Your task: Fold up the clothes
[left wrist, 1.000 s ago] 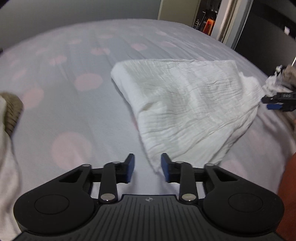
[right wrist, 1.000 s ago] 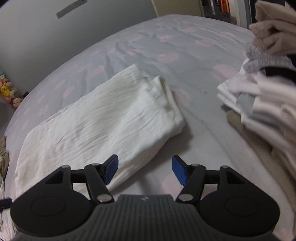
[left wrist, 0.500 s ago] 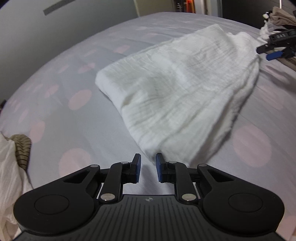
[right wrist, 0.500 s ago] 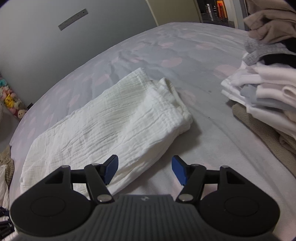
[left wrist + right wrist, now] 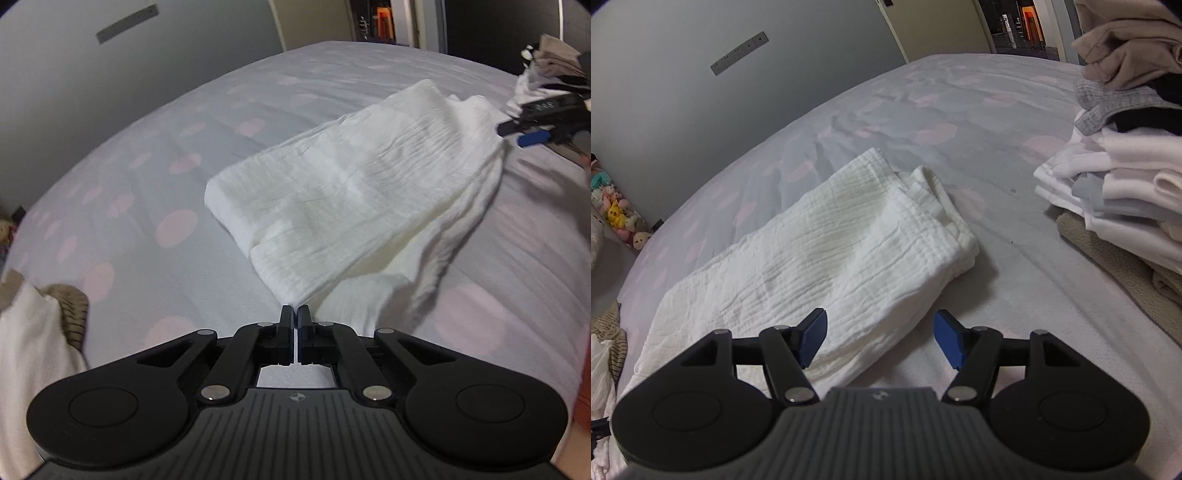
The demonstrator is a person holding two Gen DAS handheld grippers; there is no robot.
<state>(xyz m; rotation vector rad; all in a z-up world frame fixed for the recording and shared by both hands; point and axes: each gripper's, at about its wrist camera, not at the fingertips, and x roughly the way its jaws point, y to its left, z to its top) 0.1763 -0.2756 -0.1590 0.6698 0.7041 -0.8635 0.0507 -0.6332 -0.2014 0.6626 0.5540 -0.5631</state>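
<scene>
Fingertips of the left gripper (image 5: 295,314) pinch the near corner of the white crinkled garment (image 5: 354,192), which stretches away across the dotted bedsheet (image 5: 155,177). Right gripper (image 5: 880,338) hovers spread wide over the garment's edge, folded clothes stack (image 5: 1119,195) beyond.

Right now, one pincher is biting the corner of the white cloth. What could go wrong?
1. The left gripper pinches only the tip of the white garment, so the thin corner might slip out when lifted.
2. The right gripper is open and holds nothing, so a one-sided pull may drag the folded layers askew.
3. The folded pile lies close on the bed, so a wide swing could knock it.
</scene>
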